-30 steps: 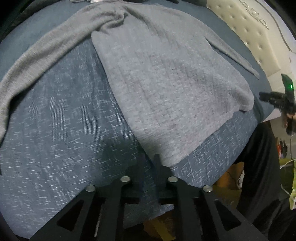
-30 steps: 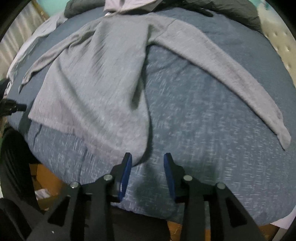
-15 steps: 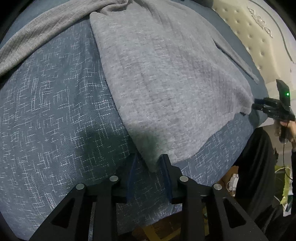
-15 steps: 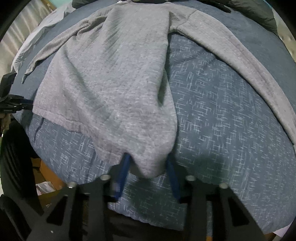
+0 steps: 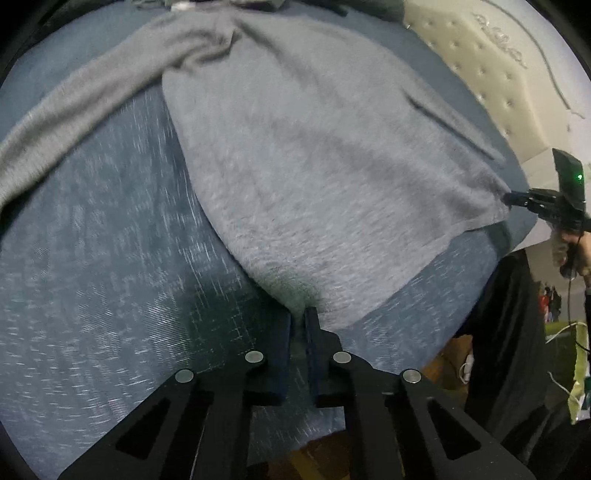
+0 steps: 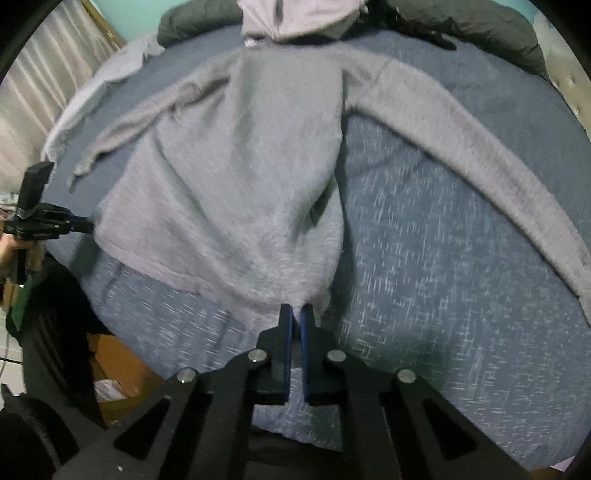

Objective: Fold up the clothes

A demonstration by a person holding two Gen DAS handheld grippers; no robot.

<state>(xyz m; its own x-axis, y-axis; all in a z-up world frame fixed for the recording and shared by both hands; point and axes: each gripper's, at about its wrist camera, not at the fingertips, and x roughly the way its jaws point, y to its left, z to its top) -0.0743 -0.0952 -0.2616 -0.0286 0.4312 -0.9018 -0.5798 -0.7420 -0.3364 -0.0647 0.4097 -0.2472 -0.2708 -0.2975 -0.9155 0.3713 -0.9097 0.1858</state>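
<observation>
A grey knit sweater lies spread on the blue bed cover, its sleeves stretched out to both sides. My left gripper is shut on the hem's near left corner. In the right wrist view the same grey sweater hangs from my right gripper, which is shut on the hem's other corner. Each gripper shows in the other's view: the right gripper at the sweater's far corner, the left gripper pinching the hem at the left. The hem is lifted a little between them.
The blue patterned bed cover fills most of both views. A cream tufted headboard stands at the right. Dark and light clothes are piled at the bed's far end. A person's dark trousers are by the bed's edge.
Both grippers went from open around the hem corners to shut on them. The hem has lifted slightly off the bed and the views have pulled back.
</observation>
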